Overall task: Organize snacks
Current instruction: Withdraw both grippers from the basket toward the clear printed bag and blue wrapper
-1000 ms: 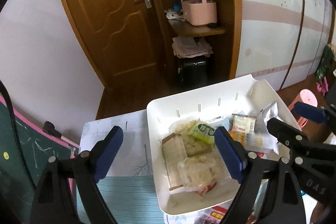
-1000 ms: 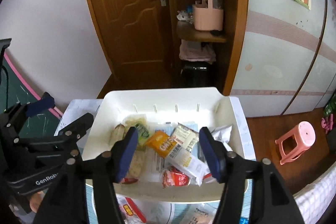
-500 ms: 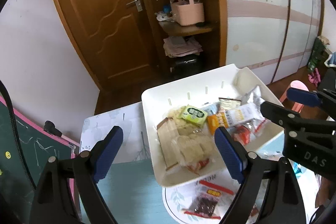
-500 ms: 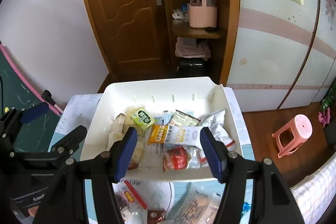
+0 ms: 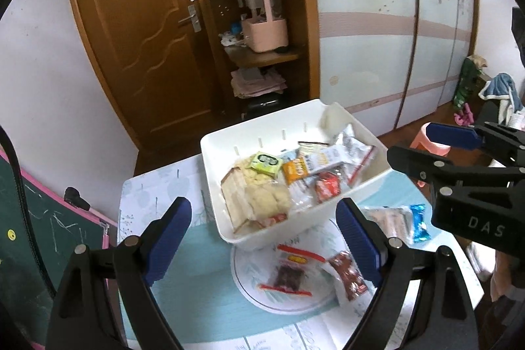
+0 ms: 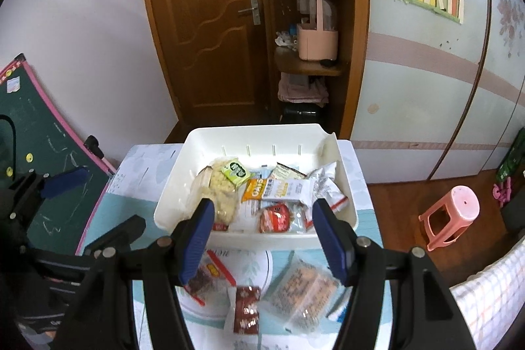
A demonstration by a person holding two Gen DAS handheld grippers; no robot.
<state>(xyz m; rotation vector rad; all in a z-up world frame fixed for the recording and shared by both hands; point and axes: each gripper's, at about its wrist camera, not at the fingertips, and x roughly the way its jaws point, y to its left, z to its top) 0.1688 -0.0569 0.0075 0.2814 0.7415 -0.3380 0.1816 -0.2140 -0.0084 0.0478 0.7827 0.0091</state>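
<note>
A white bin [image 5: 229, 150] [image 6: 183, 173] sits on the table and holds several snack packs, among them an orange and white bar [image 6: 275, 188] and a red packet [image 6: 274, 217]. In front of it a round plate [image 5: 249, 284] [image 6: 262, 264] carries a dark snack bag [image 5: 288, 276] and a brown packet [image 6: 245, 309]. A clear biscuit pack [image 6: 302, 287] lies on the plate's right. My left gripper [image 5: 262, 235] is open and empty above the plate's near side. My right gripper [image 6: 265, 238] is open and empty over the bin's front wall.
A blue wrapped candy [image 5: 419, 222] lies on the table right of the plate. A green chalkboard [image 6: 39, 159] leans at the left. A pink stool [image 6: 449, 215] stands on the floor at the right. A wooden door and shelves are behind the table.
Both grippers have pulled back and up from the bin. The plate with loose snacks in front of the bin has come into view. Both stay open.
</note>
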